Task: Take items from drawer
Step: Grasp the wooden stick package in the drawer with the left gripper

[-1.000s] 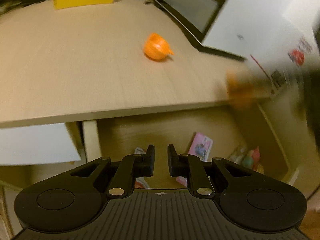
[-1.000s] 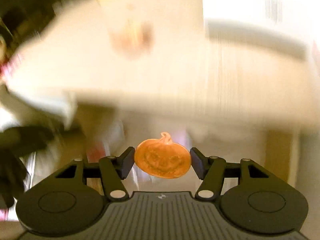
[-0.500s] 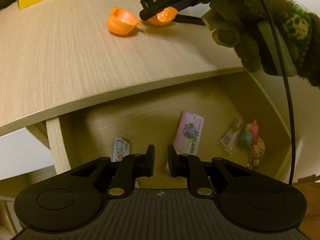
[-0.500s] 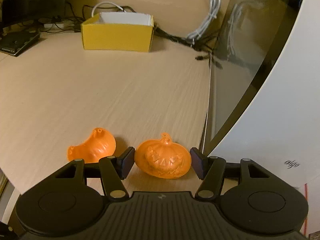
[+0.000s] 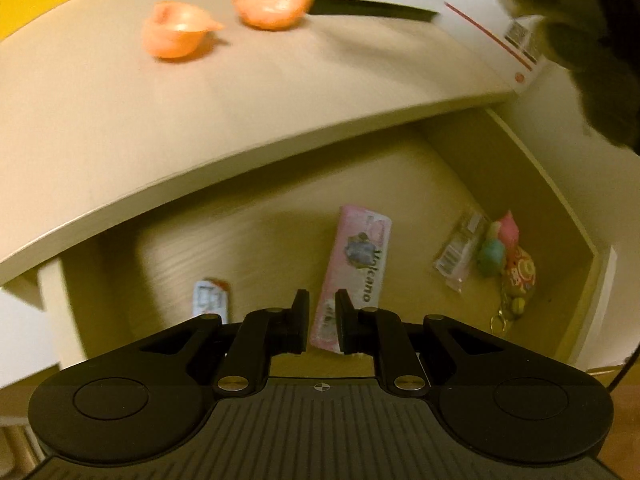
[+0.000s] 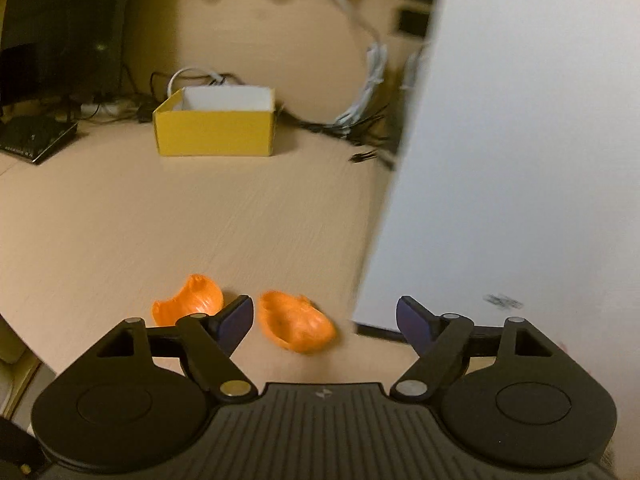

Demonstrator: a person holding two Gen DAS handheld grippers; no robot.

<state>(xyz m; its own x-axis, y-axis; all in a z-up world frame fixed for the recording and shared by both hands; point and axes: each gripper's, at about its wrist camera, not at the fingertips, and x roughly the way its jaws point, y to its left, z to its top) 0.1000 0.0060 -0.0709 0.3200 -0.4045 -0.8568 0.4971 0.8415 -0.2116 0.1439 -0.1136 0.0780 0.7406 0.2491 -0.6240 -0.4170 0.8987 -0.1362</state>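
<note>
The drawer stands pulled out under the desk top. In it lie a pink packet, a small white and red packet, a clear packet and a bunch of colourful keyring toys. My left gripper hovers over the pink packet's near end, shut and empty. Two orange pumpkin shells rest on the desk, one on the left and one on the right. My right gripper is above the right shell, jaws opening, pads clear of it.
A yellow open box sits further back on the desk, with cables behind it. A big white box borders the desk on the right. A gloved hand shows at the upper right of the left wrist view.
The right gripper carried the pumpkin shell to the desk beside the other shell, then spread its jaws and let go. The left gripper sank closer to the drawer.
</note>
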